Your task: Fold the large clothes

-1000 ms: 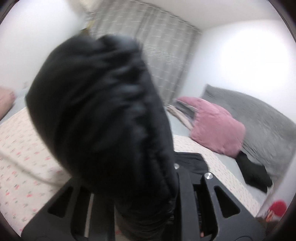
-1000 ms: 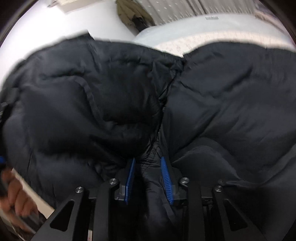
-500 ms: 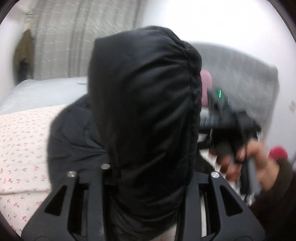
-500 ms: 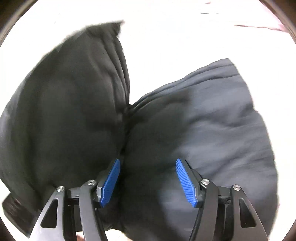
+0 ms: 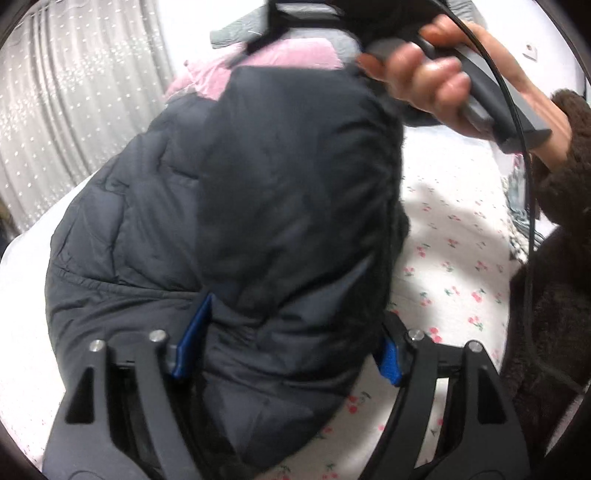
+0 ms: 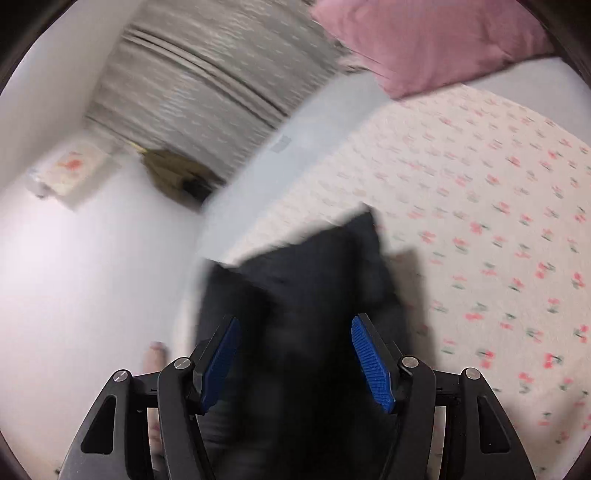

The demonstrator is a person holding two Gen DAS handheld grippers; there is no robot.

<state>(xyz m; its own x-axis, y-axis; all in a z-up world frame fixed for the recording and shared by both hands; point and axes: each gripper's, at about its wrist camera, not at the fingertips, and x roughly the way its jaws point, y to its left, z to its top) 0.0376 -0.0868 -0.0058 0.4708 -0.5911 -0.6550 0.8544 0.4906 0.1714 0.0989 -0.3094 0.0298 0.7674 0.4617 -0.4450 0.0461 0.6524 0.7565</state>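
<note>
A black padded jacket (image 5: pixel 236 206) fills the left wrist view, bunched over the floral bed sheet (image 5: pixel 454 258). My left gripper (image 5: pixel 284 339) is open, its blue pads (image 5: pixel 192 332) wide apart with jacket fabric lying between them. My right gripper (image 6: pixel 295 354) is open too, with blurred black jacket fabric (image 6: pixel 306 295) lying loose between its blue pads (image 6: pixel 369 362). The right gripper's handle, held in a hand (image 5: pixel 436 70), shows at the top right of the left wrist view, above the jacket.
A pink pillow (image 6: pixel 424 40) lies at the head of the bed, with a grey cushion (image 5: pixel 236 29) behind it. Grey curtains (image 5: pixel 74 110) hang beyond the bed. A white wall (image 6: pixel 74 258) stands to the left. The person's brown fleece sleeve (image 5: pixel 554 258) is at right.
My left gripper has opened and tipped down over the jacket. My right gripper, open half a second ago, has swung toward the bed, with the jacket slipping lower between its pads.
</note>
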